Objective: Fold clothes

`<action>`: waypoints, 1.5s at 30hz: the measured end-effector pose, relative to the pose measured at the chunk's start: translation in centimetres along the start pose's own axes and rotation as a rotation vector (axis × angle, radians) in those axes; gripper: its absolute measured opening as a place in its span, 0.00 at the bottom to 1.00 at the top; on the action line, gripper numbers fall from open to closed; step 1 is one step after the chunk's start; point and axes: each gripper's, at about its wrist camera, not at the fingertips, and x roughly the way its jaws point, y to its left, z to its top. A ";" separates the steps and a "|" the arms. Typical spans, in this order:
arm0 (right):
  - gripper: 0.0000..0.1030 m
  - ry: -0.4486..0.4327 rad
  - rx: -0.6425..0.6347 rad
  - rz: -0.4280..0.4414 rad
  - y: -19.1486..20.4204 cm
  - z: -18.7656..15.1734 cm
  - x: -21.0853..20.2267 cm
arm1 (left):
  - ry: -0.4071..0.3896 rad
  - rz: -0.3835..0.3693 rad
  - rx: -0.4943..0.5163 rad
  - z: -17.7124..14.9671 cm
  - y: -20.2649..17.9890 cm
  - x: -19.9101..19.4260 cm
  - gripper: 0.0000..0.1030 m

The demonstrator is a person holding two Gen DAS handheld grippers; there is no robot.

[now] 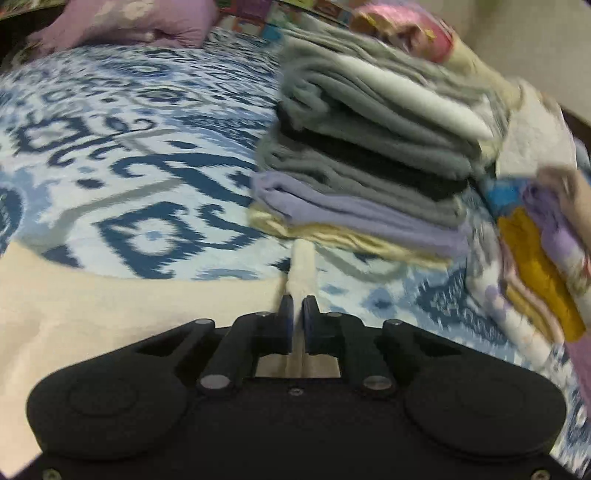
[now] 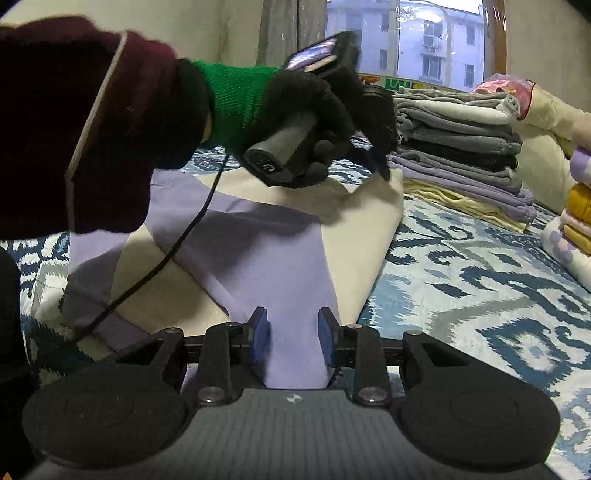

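Observation:
A cream and lilac garment [image 2: 258, 251] lies partly folded on the blue-patterned bedspread [image 2: 461, 280]. My left gripper [image 1: 297, 306] is shut on a cream fold of this garment [image 1: 303, 266], at its far corner next to the folded stack. In the right wrist view the left gripper [image 2: 384, 166], held by a gloved hand, pinches that far corner. My right gripper [image 2: 293, 332] is open, its blue pads on either side of the lilac part at the near edge, not closed on it.
A tall stack of folded grey, black, lilac and yellow clothes [image 1: 369, 155] sits just beyond the garment, also in the right wrist view [image 2: 461, 147]. A second pile with mustard and lilac items [image 1: 535, 258] lies at the right. A pink pillow [image 1: 129, 22] lies far left.

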 end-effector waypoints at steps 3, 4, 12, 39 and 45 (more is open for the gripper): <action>0.31 0.001 -0.004 -0.002 0.0 0.0 0.1 | 0.040 0.015 0.007 -0.6 0.7 1.4 0.04; 0.31 0.001 -0.005 -0.002 0.1 0.0 0.1 | 0.048 0.015 0.008 -0.7 0.9 1.7 0.07; 0.31 0.002 -0.001 0.000 0.0 0.0 0.0 | -0.028 0.127 0.110 -0.3 -0.5 0.1 0.19; 0.31 -0.041 0.178 0.104 -3.2 1.4 -2.0 | -0.201 0.226 0.031 -6.1 4.5 -16.2 0.28; 0.31 -0.079 0.237 0.100 -4.1 1.5 -2.9 | -0.284 0.272 -0.195 -12.1 10.8 -25.3 0.43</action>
